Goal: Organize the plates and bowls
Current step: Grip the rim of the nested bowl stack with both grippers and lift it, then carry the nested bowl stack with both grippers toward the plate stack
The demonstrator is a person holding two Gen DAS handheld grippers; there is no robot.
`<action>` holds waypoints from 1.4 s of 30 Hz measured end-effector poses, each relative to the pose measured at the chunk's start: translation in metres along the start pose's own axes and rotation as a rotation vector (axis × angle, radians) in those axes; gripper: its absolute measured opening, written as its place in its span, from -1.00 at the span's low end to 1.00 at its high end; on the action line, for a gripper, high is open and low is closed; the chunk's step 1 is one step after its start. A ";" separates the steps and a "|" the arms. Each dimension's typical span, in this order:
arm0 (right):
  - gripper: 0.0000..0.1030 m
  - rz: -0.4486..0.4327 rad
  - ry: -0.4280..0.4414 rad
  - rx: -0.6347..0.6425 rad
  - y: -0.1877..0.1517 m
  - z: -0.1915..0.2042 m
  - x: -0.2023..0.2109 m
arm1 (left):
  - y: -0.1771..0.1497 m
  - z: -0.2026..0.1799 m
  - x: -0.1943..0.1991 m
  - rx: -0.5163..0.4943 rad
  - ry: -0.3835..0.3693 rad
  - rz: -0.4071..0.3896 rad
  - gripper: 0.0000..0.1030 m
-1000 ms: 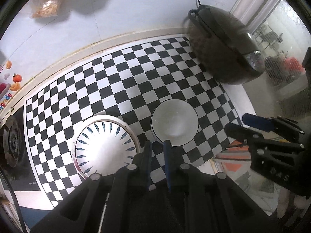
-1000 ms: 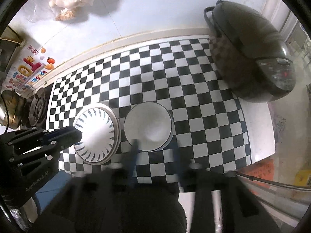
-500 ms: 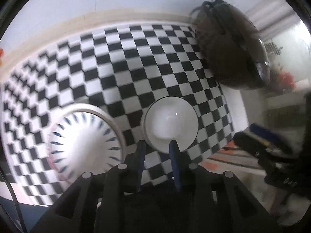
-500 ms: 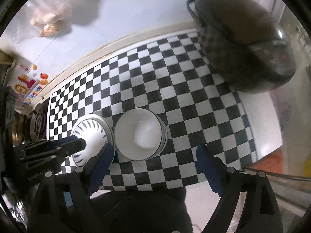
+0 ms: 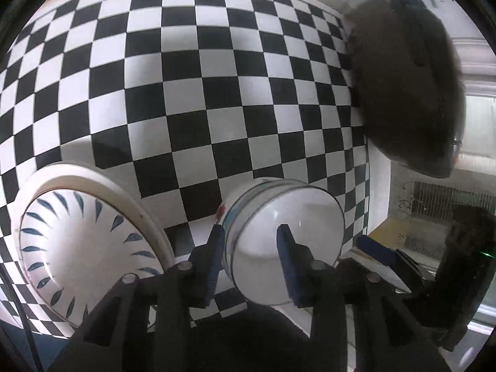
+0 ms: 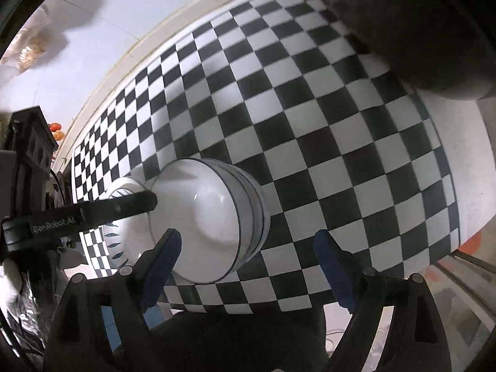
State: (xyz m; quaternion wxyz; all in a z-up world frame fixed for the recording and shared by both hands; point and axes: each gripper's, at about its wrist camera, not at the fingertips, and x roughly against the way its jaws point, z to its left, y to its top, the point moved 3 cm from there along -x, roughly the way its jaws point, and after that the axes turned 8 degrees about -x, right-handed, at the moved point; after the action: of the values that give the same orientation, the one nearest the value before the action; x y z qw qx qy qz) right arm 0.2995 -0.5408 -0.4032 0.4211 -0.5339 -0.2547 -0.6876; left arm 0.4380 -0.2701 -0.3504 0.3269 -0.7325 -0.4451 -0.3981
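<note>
Both tongs are coming down steeply onto the bowls [image 5: 283,241], a nested white stack sitting on the checkered worktop [image 5: 198,93]. Left tongs [image 5: 249,232] are narrow and have just been opening; they're straddling the near-left rim, one finger outside the wall, one inside, pads looking not yet pressed. Right tongs [image 6: 248,241] are standing wide, having just been opening; the stack is sitting off their left finger, only partly in the gap, nothing gripped. The plate [image 5: 83,245], blue petal pattern, is lying just left of the left tongs, close beside the stack. To do this well, I'd be seating the left tongs deeper on the rim before closing, squeezing slowly since glazed ceramic slips, and lifting straight so the nested bowls aren't separating. The rice cooker [image 5: 403,86] is sitting far right, out of the way.
</note>
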 end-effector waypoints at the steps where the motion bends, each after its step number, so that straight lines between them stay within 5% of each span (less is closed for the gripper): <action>1: 0.73 0.010 0.006 -0.005 0.001 -0.001 -0.005 | 0.002 0.002 -0.004 0.000 0.005 0.008 -0.37; 17: 0.73 0.171 0.060 -0.018 0.017 -0.001 -0.080 | 0.003 0.016 -0.065 -0.022 -0.010 0.158 -0.20; 23: 0.73 0.202 0.136 -0.072 0.018 -0.007 -0.100 | 0.004 0.021 -0.065 -0.022 -0.044 0.143 -0.15; 26: 0.52 0.217 0.167 -0.088 0.017 -0.008 -0.107 | 0.003 0.024 -0.064 -0.016 -0.070 0.120 -0.20; 28: 0.20 0.225 0.182 -0.106 0.018 -0.009 -0.112 | 0.001 0.025 -0.063 -0.017 -0.073 0.104 -0.21; 42: 0.03 0.185 0.176 -0.056 0.013 0.003 -0.108 | -0.009 0.018 -0.051 -0.077 -0.011 0.028 -0.24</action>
State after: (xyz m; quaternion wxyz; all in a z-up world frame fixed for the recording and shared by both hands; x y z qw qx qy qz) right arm 0.3202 -0.5118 -0.5065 0.4884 -0.5041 -0.1471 -0.6969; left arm 0.4205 -0.2719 -0.4024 0.3014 -0.7530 -0.4209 -0.4061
